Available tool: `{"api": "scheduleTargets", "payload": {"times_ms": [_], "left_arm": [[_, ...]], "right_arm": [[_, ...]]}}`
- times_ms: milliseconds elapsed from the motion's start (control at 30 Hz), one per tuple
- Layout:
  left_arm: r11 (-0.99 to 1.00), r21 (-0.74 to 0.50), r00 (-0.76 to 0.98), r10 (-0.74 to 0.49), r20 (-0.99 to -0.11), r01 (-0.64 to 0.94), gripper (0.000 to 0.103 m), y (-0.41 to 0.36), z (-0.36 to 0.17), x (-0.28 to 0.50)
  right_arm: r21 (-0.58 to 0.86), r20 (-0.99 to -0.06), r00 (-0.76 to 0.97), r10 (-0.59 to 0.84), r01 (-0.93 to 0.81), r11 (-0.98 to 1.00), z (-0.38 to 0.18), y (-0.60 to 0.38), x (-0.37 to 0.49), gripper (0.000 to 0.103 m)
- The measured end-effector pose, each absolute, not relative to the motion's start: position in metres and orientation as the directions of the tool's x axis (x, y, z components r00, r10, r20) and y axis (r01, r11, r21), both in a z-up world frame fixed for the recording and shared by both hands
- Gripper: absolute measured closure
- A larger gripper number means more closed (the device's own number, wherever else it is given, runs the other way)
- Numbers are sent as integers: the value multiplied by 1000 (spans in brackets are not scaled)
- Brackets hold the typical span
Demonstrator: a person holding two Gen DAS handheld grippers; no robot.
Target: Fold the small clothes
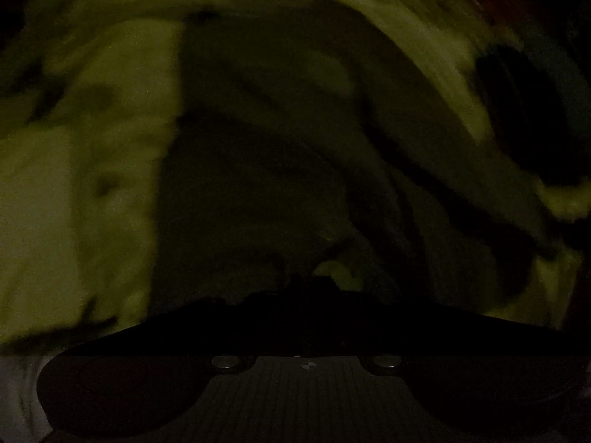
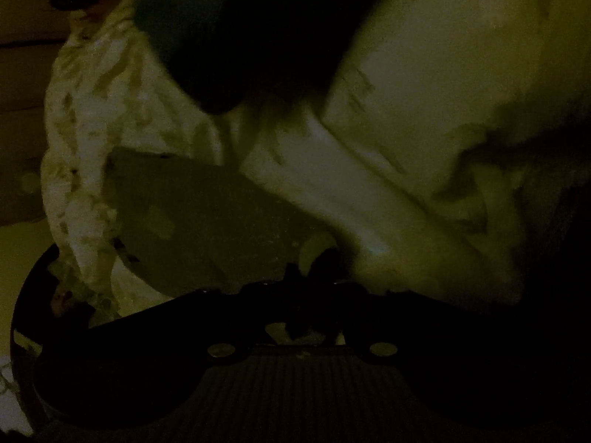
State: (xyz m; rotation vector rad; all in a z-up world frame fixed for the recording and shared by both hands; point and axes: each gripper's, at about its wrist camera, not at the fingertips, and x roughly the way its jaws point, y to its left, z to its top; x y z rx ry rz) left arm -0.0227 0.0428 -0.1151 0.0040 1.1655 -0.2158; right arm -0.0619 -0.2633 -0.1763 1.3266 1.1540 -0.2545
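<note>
The scene is very dark and blurred. A pale, yellow-tinted patterned garment fills the left wrist view, with a shadowed fold across its middle. My left gripper sits low in the centre with its tips drawn together, a curl of cloth poking out at them. In the right wrist view the same garment lies rumpled, one flap turned over. My right gripper is shut, its tips pinched into the cloth at the flap's edge.
A dark bulky shape hangs over the cloth at the top; it looks like the other gripper. A similar dark mass sits at the right. Brown planks show at far left, and a dark curved rim below.
</note>
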Motion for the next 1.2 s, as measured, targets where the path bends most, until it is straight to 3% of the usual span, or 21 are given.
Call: {"api": "scheduleTargets", "payload": {"times_ms": [200,233,400,533,600,667,700,733,933,1200], "left_arm": [[986,-95,533,-7,-846,-138,37,145,-42,-1],[983,-84,555,23,-832,-166,42,160,-31,4],[962,21,629,196,-753,-274,43,229,19,40],[945,98,631,283,-722,-312,43,262,31,68],[946,87,626,274,-730,-313,45,269,33,77],[966,35,622,194,-759,-257,31,268,30,81],[974,19,615,158,-772,-225,12,263,27,82],[980,18,610,137,-781,-197,0,257,23,80],[1000,13,552,7,-833,7,0,209,-15,61],[997,65,447,36,-894,48,0,186,-75,61]], "right_arm": [[610,-787,494,370,534,586,-106,-265,-30,98],[604,-782,511,357,481,636,-91,-265,-22,98],[558,-741,593,315,282,781,-29,-273,18,98],[538,-714,642,278,250,805,-1,-300,46,98],[514,-713,656,246,252,820,7,-312,55,98],[490,-722,657,215,267,830,9,-323,65,98],[482,-723,662,198,277,831,10,-330,68,98],[471,-722,669,180,284,835,11,-337,70,98],[445,-740,668,81,396,803,2,-385,75,98],[438,-791,610,43,517,735,-37,-409,76,98]]}}
